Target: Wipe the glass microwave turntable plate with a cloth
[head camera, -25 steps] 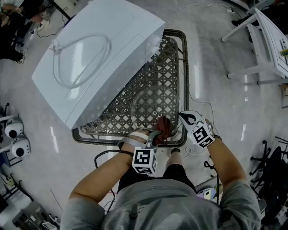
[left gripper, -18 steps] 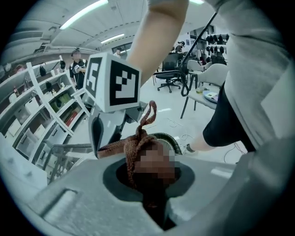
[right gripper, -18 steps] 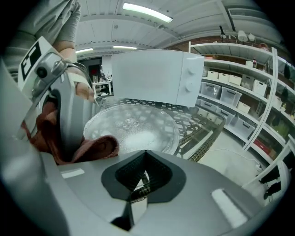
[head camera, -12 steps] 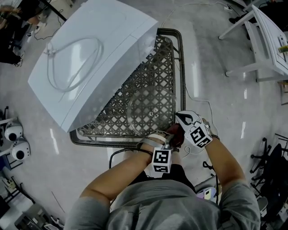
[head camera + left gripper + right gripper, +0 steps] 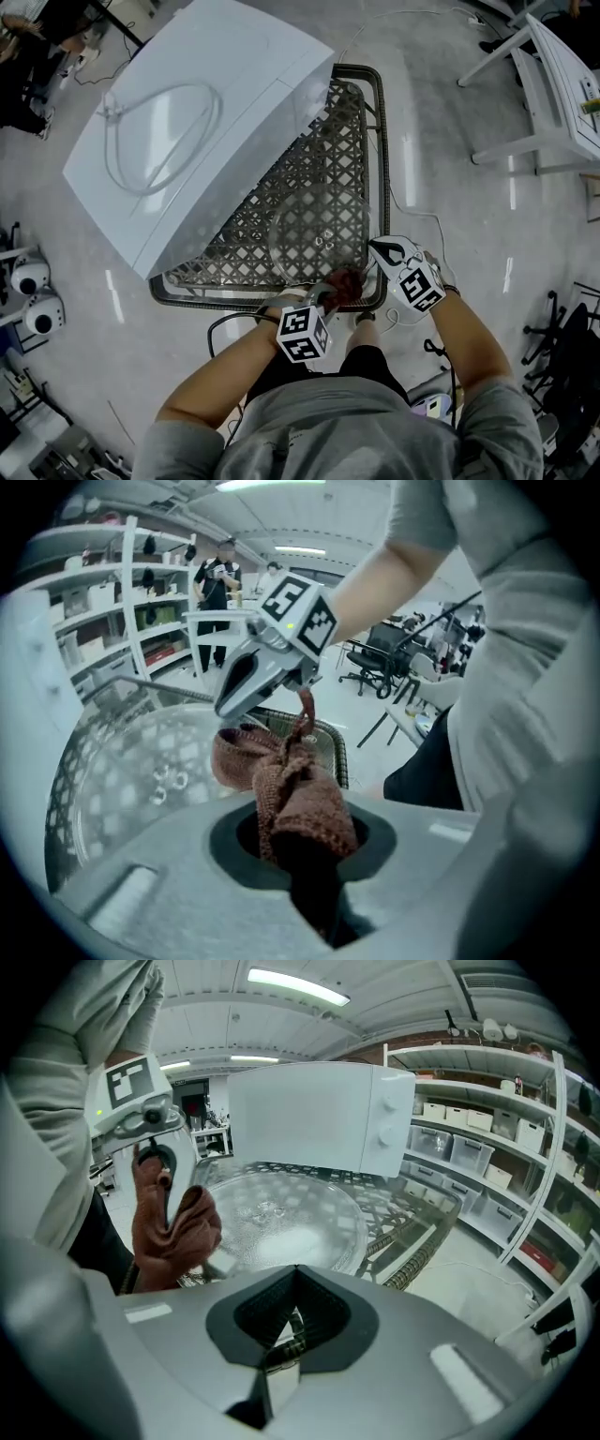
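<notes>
The round glass plate [image 5: 314,230] lies on a wicker table [image 5: 380,141], in front of a white microwave [image 5: 187,122]. My left gripper [image 5: 330,289] is shut on a bunched brown cloth [image 5: 347,279] at the plate's near edge. In the right gripper view the cloth [image 5: 178,1232] hangs from the left gripper [image 5: 164,1180] just beside the plate [image 5: 281,1213], seemingly lifted off it. My right gripper [image 5: 380,248] sits at the plate's near right rim, jaws closed on it. The left gripper view shows the cloth [image 5: 300,799] filling the jaws and the right gripper [image 5: 230,700] close ahead.
The microwave [image 5: 319,1115] covers the table's far left half. White shelving [image 5: 553,84] stands on the floor at the right. Round devices [image 5: 28,281] sit on the floor at the left. A cable [image 5: 412,211] runs beside the table. The person's legs are against the near edge.
My left gripper has pulled back from the plate's rim and tipped up, so the cloth now hangs free instead of pressing on the glass. The right gripper has stayed put.
</notes>
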